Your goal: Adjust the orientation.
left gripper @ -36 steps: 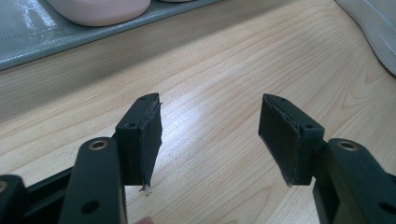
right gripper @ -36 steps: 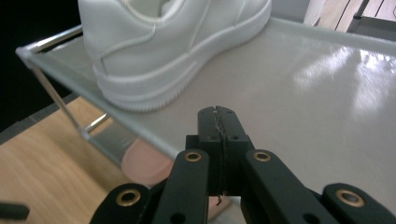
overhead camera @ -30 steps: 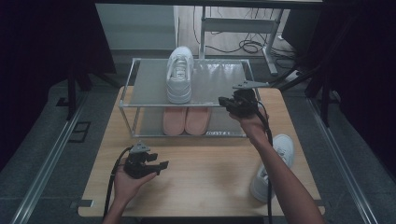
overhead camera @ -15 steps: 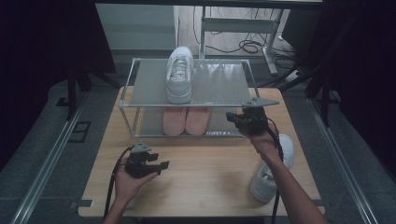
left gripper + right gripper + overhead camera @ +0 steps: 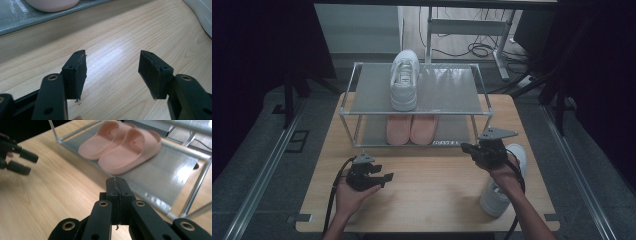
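A two-tier rack (image 5: 414, 112) stands on the far half of the table (image 5: 432, 200), centred left to right. One shoe (image 5: 404, 80) lies on the top shelf, at its middle, lengthwise from near to far. A pair of slippers (image 5: 412, 129) lies side by side on the bottom shelf, directly under that shoe. A second shoe (image 5: 502, 187) lies on the table near its right edge, nearer than the rack. The left gripper (image 5: 384, 178) sits at near left over the table; the right gripper (image 5: 465, 148) at right, just before the rack's near right corner and beside the second shoe.
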The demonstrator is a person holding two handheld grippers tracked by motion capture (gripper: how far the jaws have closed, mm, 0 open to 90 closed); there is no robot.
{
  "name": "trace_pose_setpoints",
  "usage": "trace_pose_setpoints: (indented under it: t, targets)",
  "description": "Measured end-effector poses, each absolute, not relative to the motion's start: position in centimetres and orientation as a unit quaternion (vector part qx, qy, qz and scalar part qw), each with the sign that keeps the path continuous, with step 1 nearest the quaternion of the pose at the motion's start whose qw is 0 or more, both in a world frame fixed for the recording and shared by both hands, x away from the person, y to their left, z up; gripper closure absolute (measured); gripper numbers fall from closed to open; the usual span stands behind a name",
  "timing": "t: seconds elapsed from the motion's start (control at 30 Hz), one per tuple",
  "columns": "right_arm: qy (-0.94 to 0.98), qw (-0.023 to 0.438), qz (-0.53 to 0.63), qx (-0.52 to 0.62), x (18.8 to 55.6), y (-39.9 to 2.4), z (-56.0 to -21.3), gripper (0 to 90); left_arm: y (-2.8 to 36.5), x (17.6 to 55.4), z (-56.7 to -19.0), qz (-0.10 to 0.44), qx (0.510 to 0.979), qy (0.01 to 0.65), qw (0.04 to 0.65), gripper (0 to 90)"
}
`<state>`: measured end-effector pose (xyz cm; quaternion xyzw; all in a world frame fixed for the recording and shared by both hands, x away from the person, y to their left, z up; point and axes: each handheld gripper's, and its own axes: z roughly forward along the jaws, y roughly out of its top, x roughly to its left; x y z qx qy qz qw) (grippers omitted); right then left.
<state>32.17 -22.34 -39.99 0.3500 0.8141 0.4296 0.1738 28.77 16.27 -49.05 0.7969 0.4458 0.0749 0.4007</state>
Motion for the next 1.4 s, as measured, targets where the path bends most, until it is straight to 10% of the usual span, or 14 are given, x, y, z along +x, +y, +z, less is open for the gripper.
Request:
trace_pose_setpoints:
  t: [1.4]
  targets:
    - [0.843,0.171,0.342,0.378,21.2,-26.2,-45.2,90.0,16.4,28.7,-48.9,0.071,0.795,0.444,0.407,39.8]
